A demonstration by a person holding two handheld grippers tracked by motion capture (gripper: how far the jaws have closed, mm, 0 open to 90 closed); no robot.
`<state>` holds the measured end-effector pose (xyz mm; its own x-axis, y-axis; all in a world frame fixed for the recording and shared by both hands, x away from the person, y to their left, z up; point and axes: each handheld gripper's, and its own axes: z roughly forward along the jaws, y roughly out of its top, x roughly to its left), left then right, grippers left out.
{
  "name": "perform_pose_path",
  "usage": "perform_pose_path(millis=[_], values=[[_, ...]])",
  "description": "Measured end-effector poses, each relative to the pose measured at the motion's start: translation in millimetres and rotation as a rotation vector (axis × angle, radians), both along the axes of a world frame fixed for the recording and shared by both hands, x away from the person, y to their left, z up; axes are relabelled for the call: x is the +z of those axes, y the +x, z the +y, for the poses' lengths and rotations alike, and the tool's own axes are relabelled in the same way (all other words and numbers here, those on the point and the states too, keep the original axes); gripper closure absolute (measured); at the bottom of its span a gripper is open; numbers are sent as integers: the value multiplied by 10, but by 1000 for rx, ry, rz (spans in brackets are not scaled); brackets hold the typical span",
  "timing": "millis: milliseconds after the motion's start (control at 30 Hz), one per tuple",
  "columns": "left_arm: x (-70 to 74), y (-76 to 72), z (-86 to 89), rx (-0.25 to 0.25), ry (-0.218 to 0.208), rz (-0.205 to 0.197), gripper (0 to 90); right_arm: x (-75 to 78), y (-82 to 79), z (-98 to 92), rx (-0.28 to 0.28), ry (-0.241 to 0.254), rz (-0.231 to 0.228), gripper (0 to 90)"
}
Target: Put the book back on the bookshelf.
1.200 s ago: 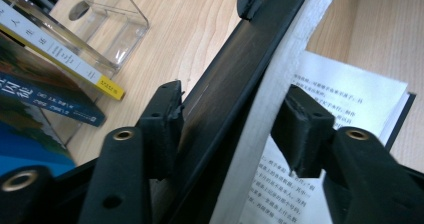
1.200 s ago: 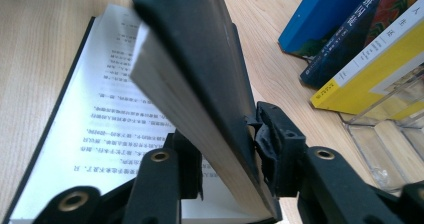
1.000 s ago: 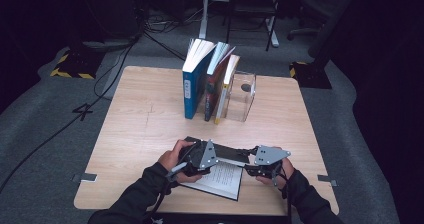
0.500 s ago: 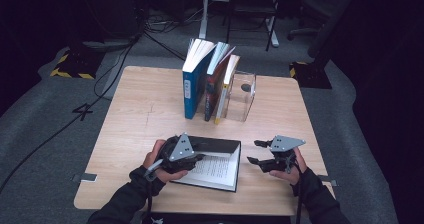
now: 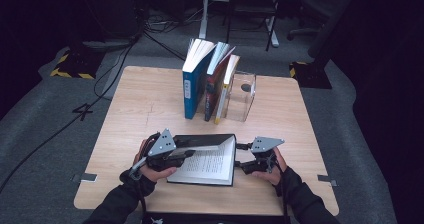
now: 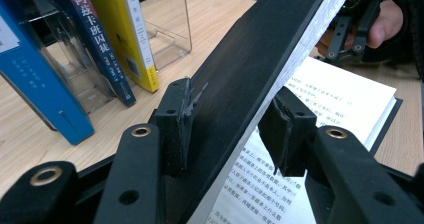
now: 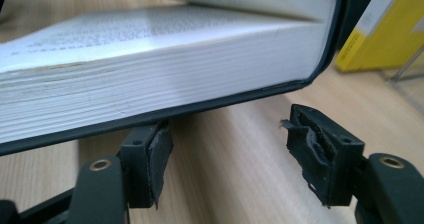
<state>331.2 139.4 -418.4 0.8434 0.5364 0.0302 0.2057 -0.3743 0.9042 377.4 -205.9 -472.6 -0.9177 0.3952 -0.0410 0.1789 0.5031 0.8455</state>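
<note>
- Two tongs worked at one black-covered open book (image 5: 210, 159), which lay near the front edge of the wooden bench (image 5: 140, 104), in front of the standing row of books.
- The left tongs (image 5: 187, 154) pinched the book's raised left part: in the left gripper view one pad (image 6: 175, 124) lay against the black cover and the other (image 6: 285, 131) against the white page edges, so that this part stood tilted over the printed page below.
- The right tongs (image 5: 239, 155) sat just beside the book's right edge, their jaws spread with nothing between them; they had just been opening.
- In the right gripper view the right tongs (image 7: 227, 149) hovered low over the bench, with the thick page block (image 7: 150, 79) and its dark cover edge just above the left pad (image 7: 157, 159).
- Behind the open book stood a blue book (image 5: 192, 84), a dark book (image 5: 214, 81) and a yellow-spined book (image 5: 226, 86), upright with their pages fanning at the top.
- A clear acrylic bookend (image 5: 242, 96) stood touching the yellow-spined one on its right.
</note>
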Motion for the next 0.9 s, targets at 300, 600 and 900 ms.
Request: perform_pose_path(millis=[300, 600, 900], values=[[-53, 1, 17, -25, -116, 9, 574, 214, -118, -57, -30, 89, -69, 351], [-94, 49, -137, -48, -189, 19, 579, 423, -193, -251, -70, 101, -102, 353], [-174, -69, -46, -21, -192, 17, 545, 571, -213, -119, -103, 110, -151, 365]])
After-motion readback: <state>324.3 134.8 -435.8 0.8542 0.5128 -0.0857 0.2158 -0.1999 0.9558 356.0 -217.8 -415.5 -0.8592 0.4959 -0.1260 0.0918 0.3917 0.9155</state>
